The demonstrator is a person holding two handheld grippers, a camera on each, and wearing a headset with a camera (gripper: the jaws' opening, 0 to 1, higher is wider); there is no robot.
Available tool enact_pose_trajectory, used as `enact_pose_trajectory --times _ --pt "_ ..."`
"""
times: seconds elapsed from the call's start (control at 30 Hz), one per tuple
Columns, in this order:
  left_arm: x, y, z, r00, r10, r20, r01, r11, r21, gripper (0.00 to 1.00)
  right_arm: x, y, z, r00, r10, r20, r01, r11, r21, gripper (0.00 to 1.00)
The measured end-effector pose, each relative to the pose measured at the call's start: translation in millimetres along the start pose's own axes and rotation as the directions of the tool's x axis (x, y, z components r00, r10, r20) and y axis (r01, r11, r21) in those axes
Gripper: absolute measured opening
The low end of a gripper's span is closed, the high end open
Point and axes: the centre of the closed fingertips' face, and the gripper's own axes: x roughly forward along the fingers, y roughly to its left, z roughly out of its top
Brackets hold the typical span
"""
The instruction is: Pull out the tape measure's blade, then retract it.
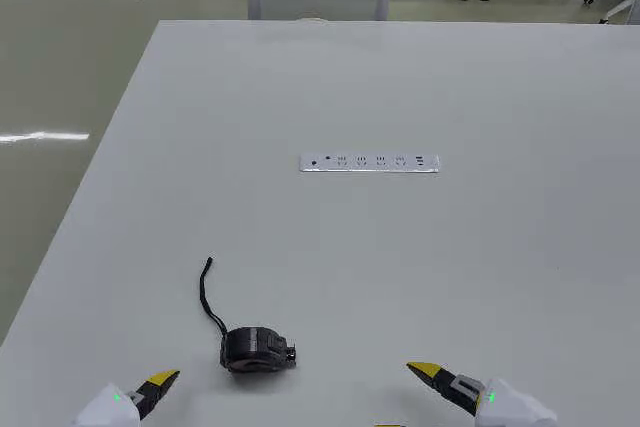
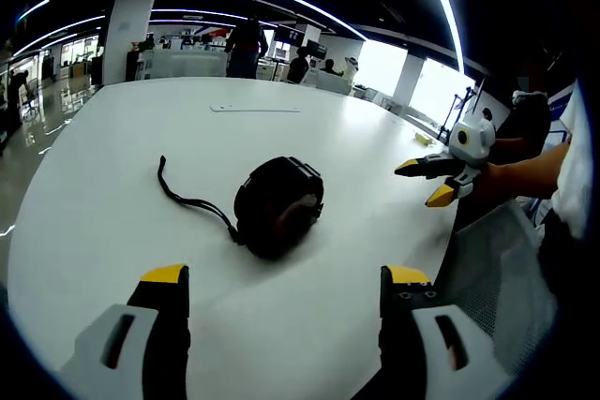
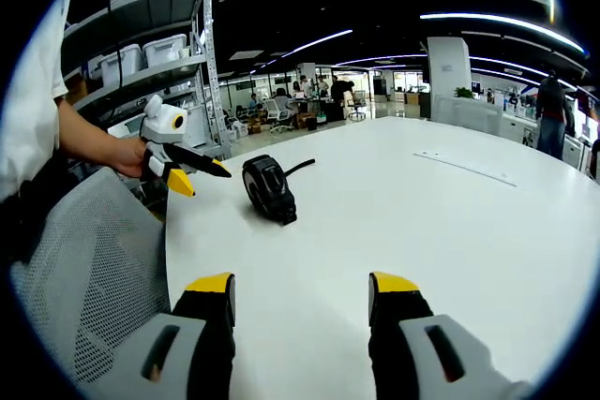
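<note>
Black tape measure (image 1: 257, 349), between hand-held grippers (image 1: 158, 384) (image 1: 404, 396)

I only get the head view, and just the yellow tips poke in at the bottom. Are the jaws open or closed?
Observer: In its own view, the left gripper is open, jaws wide apart with nothing between them.
Operator: Is it touching the tape measure?
Observer: No, the tape measure lies on the table just ahead of those jaws, untouched.
Operator: And the other one?
Observer: The right gripper is open as well, its jaws apart over bare table.
Operator: Anything next to me?
Observer: A grey mesh chair sits at the table's near edge.
</note>
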Motion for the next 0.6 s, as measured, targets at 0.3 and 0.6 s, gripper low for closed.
enact_pose_trajectory --times 0.3,0.6 --pt "-9.7 2.3 -6.1 0.9999 -0.004 -0.012 0.004 1.0 0.001 0.83 -13.3 -0.2 -3.8 0.9998 -0.02 0.001 0.02 1.0 0.009 0.6" --pt "-16.2 0.8 -9.5 0.9999 -0.009 -0.014 0.008 1.0 -0.007 0.84 -24.5 -1.7 -5.5 0.999 -0.043 0.009 0.043 0.999 0.024 0.63"
